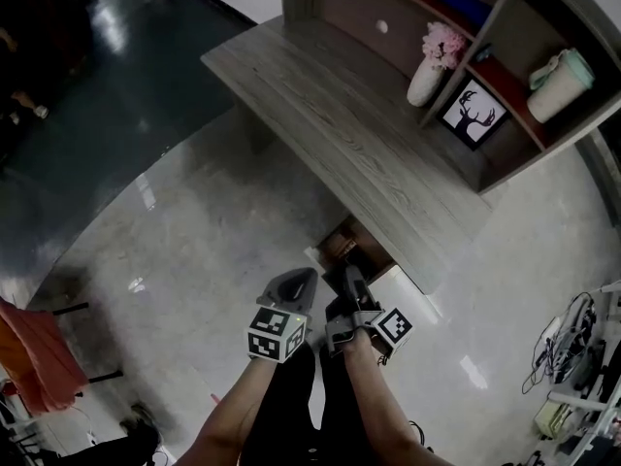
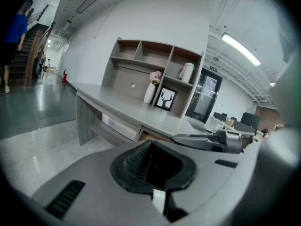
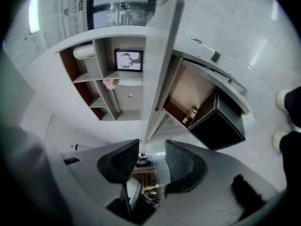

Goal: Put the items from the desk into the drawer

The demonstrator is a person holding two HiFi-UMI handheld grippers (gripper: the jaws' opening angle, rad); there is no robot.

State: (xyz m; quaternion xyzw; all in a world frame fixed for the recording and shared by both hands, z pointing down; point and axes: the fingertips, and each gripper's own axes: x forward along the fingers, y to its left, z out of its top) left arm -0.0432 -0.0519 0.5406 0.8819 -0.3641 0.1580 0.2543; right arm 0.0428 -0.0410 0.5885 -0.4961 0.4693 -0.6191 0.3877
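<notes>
Left jaws: clenched pad to pad, nothing between them.
Right jaws: released, pads standing apart, gap empty, only distant background showing through.
Left gripper (image 2: 149,160): held low in front of the body, above the floor (image 1: 213,241), aimed at the desk front.
Right gripper (image 3: 153,163): just beside the left one, rolled onto its side, aimed at the drawer opening.
Drawer (image 1: 364,252): pulled out under the near end of the desk; brown and pale shapes inside, too small to name.
Desk (image 1: 330,115): worktop bare in the head view, no loose item on it.
Shelf unit (image 1: 505,8): standing along the back edge of the desk, holding a vase (image 1: 425,83) with pink flowers, a deer picture (image 1: 473,113), a pale mug (image 1: 558,85) and something blue higher up.
Task's things: none in either grip, none on the worktop; judged to be already in the drawer, or else to be the shelf pieces.
Step in hand: judged to be between moves, both tools clear of desk and drawer alike.
Next move: either reaching across to the shelf with the released right tool for another piece, or setting a tool against the drawer front and pushing it home; the clenched left tool suited to pushing.
</notes>
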